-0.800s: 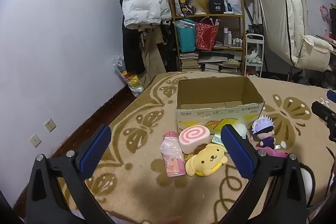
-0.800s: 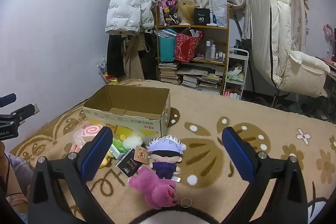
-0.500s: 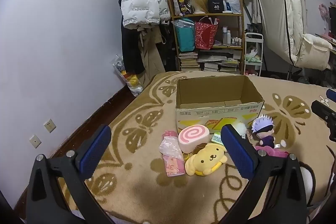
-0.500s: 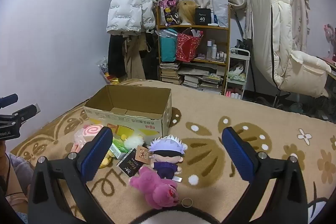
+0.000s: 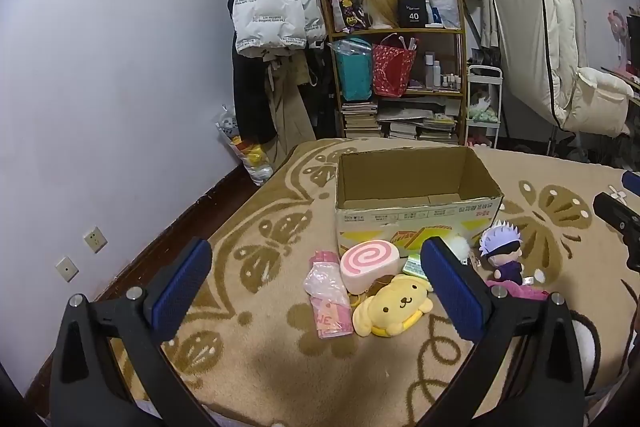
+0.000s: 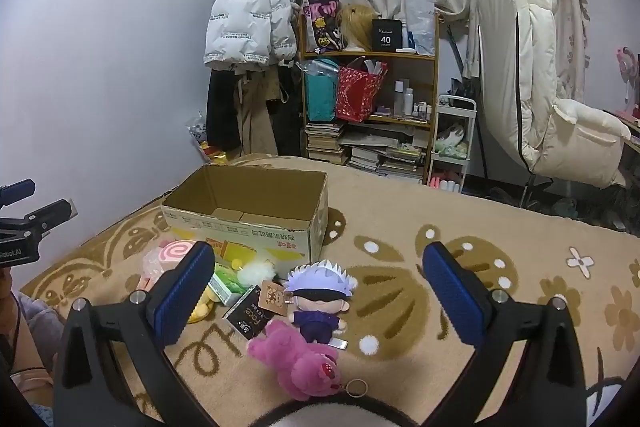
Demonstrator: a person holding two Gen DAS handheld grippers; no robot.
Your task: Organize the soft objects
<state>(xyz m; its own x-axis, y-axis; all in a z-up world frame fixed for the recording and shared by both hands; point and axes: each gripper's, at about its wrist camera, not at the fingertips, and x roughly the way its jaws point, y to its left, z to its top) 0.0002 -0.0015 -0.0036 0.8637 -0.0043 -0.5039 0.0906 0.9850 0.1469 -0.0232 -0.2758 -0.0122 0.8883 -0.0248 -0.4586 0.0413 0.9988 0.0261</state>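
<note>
Both the left gripper (image 5: 316,291) and right gripper (image 6: 318,293) hover with fingers spread wide, holding nothing. An open cardboard box (image 5: 416,195) sits on the patterned blanket (image 5: 260,347); crowded before it lie a swirl-roll cushion (image 5: 370,263), yellow dog plush (image 5: 394,305), white-haired doll (image 6: 320,301) and pink bear plush (image 6: 300,363).

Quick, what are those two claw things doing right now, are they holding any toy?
Left gripper: open, blue-padded fingers wide apart, holding nothing.
Right gripper: open, also empty.
</note>
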